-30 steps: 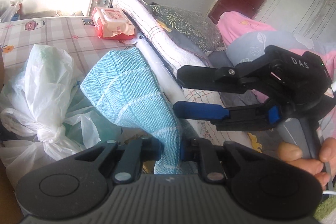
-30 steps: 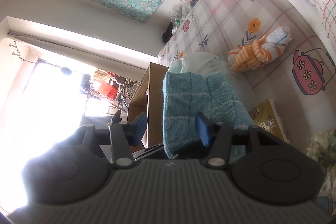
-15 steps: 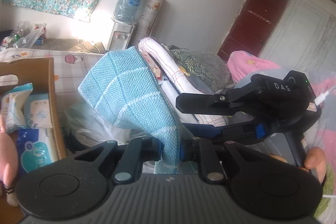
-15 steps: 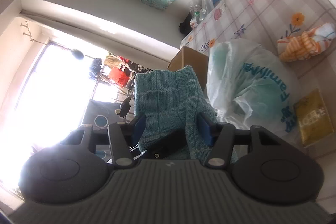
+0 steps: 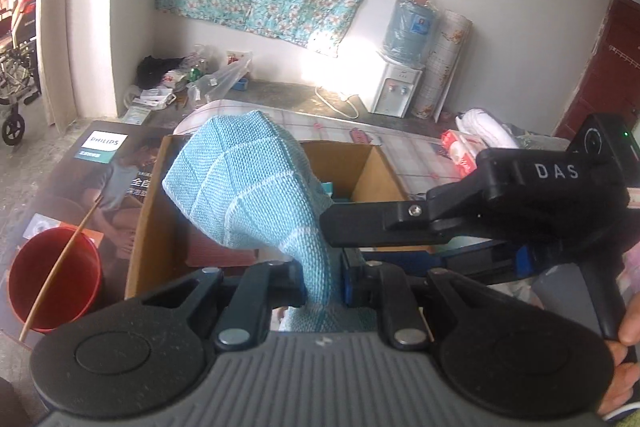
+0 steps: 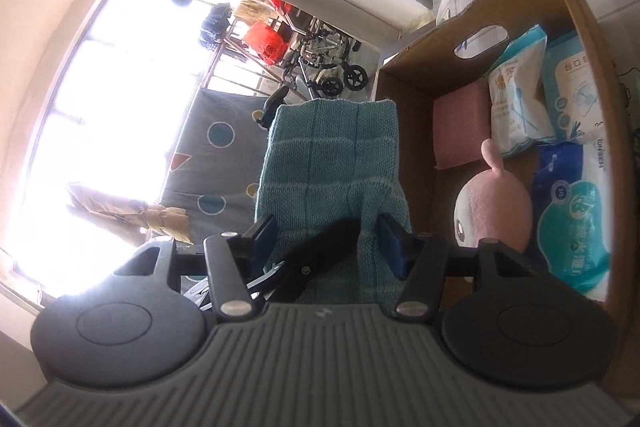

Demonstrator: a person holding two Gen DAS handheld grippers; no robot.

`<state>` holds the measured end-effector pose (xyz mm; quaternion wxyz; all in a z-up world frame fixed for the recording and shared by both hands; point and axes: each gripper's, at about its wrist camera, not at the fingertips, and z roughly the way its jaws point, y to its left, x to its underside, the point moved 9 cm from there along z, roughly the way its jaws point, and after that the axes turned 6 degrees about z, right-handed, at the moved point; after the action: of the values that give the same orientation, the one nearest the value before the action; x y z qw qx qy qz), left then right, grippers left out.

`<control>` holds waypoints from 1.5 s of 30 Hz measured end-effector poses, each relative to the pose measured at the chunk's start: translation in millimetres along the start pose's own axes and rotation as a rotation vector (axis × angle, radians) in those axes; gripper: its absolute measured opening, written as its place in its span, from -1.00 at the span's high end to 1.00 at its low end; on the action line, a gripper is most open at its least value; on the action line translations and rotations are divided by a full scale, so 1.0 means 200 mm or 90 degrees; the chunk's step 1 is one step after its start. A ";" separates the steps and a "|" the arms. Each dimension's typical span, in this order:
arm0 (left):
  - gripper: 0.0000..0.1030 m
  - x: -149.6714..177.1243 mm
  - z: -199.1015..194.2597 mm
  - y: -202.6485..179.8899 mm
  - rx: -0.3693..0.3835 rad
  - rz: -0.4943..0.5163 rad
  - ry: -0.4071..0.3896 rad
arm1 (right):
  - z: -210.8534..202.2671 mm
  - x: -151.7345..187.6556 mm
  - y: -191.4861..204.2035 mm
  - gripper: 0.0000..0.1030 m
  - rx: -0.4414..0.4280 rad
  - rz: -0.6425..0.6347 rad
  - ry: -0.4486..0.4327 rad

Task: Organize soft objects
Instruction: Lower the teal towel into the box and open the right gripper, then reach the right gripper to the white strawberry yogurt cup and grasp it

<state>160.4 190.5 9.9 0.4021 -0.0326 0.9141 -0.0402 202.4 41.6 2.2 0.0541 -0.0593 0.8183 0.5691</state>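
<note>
Left wrist view has my left gripper point(image 5: 322, 283) pinched tight on the lower end of the blue knitted cloth point(image 5: 248, 195), which bunches up above my fingers and hangs in the air over the open cardboard box point(image 5: 150, 223). My right gripper point(image 5: 348, 247) reaches in from the right edge of that view, its upper black finger point(image 5: 380, 223) lying just beside the cloth; a hand point(image 5: 628, 355) grips its handle at the far right.

From the right wrist camera, the same cloth point(image 6: 332, 163) stands as a flat panel ahead of my right gripper point(image 6: 328, 239). Its blue pads point(image 6: 390, 241) stand part-way apart on either side of the cloth's lower fold, and I cannot tell whether they press on it. One black finger of my left gripper point(image 6: 316, 259) shows between them.

Inside the box point(image 6: 416, 99) sit a pink plush toy point(image 6: 492, 207), a folded pink cloth point(image 6: 460, 123) and several wipe packs point(image 6: 516, 99). A red bucket point(image 5: 52, 275) with a thin stick point(image 5: 60, 271) across it stands left of the box.
</note>
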 end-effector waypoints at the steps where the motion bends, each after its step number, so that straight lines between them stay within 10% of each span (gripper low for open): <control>1: 0.68 0.00 0.03 0.05 -0.016 0.007 0.014 | 0.08 -0.01 -0.01 -0.08 0.006 0.009 0.007; 11: 0.27 0.22 0.32 0.25 -0.123 0.139 0.168 | 0.44 -0.03 -0.24 -0.15 0.108 0.058 0.019; 24: -0.41 0.18 0.17 0.21 -0.115 0.064 0.106 | 0.24 -0.05 -0.16 -0.26 0.089 0.007 -0.036; 34: -0.71 0.11 -0.05 -0.15 -0.010 0.016 0.005 | -0.25 0.07 -0.06 -0.49 0.072 -0.072 -0.148; 45: -0.72 0.18 -0.11 -0.79 0.152 0.063 -0.053 | -1.05 0.24 -0.21 -0.56 0.171 -0.124 -0.327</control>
<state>124.9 31.9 13.7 0.4423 0.0588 0.8858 -0.1276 157.4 -172.1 28.4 0.3210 0.0160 0.8361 0.4445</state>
